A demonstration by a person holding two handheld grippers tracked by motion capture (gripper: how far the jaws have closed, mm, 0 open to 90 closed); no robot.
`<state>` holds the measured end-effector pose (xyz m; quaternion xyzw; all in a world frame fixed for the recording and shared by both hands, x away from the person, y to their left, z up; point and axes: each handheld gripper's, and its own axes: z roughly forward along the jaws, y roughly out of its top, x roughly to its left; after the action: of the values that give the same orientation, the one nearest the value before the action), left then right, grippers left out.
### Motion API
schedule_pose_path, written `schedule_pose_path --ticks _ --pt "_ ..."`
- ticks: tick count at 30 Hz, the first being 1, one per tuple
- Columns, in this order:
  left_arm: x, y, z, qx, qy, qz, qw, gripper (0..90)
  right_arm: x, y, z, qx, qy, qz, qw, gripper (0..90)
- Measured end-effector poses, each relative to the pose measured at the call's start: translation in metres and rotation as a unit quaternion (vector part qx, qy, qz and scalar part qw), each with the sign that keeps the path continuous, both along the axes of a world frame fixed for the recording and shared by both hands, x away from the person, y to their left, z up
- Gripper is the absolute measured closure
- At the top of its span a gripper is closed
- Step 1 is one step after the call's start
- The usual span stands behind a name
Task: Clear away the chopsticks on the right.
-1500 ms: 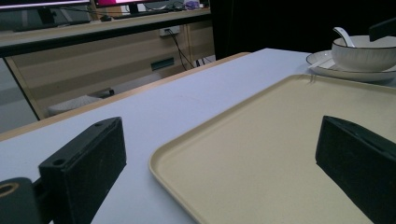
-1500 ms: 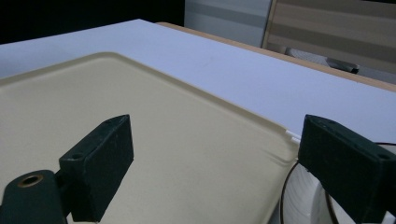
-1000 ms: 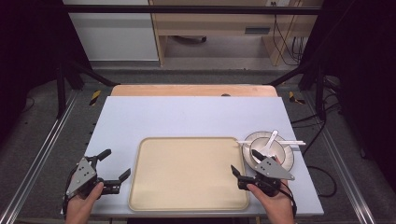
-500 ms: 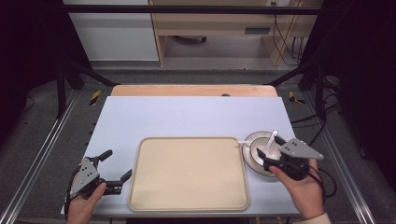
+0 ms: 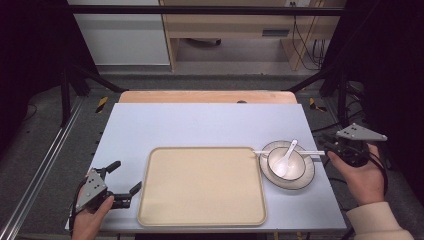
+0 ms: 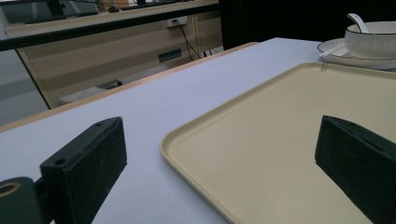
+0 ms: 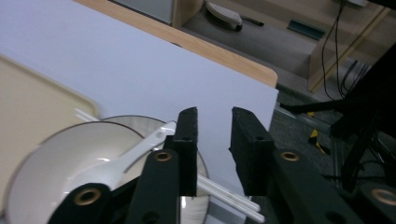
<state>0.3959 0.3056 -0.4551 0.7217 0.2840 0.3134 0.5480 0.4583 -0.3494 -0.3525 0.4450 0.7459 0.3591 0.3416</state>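
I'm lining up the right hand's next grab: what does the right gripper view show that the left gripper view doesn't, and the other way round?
Right gripper view: the right gripper, its jaws just closed to a narrow gap with nothing clamped, above the chopsticks where their ends stick out past the plate. Left gripper view: the left gripper, jaws wide apart, facing the near corner of the tray. Both: the tray, the bowl and the spoon.

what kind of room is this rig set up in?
Likely a lab or workshop recording station, not a dining room: a table on a black frame, a hand-held gripper on either side, loose cables by plain cabinets behind. Tray and bowl look staged.
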Motion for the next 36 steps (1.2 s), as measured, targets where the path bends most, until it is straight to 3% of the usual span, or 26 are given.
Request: schedule_pose_path --ticks 7,15,17,21,30,36 --pt "0.0 -0.001 -0.001 0.006 0.003 -0.002 1.0 2.1 0.037 -0.022 -0.041 0.012 0.058 -0.031 0.9977 88.9" --pt "0.001 -0.001 -0.002 0.01 0.005 -0.003 0.9999 2.3 0.068 -0.022 -0.066 0.01 0.099 -0.037 0.9944 89.8" --pt "0.001 -0.002 -0.002 0.01 0.006 -0.004 0.9999 2.3 0.074 -0.022 -0.073 0.002 0.117 -0.04 0.9923 89.7" --pt "0.001 -0.002 -0.003 0.011 0.008 -0.006 0.9999 2.4 0.079 -0.024 -0.08 -0.013 0.128 -0.041 0.9908 89.8" --pt "0.001 -0.003 -0.003 0.012 0.008 -0.008 0.9999 2.5 0.08 -0.024 -0.083 -0.019 0.141 -0.044 0.9888 89.7" --pt "0.001 -0.003 -0.003 0.011 0.011 -0.008 0.9998 2.6 0.08 -0.025 -0.087 -0.029 0.159 -0.047 0.9857 88.7"
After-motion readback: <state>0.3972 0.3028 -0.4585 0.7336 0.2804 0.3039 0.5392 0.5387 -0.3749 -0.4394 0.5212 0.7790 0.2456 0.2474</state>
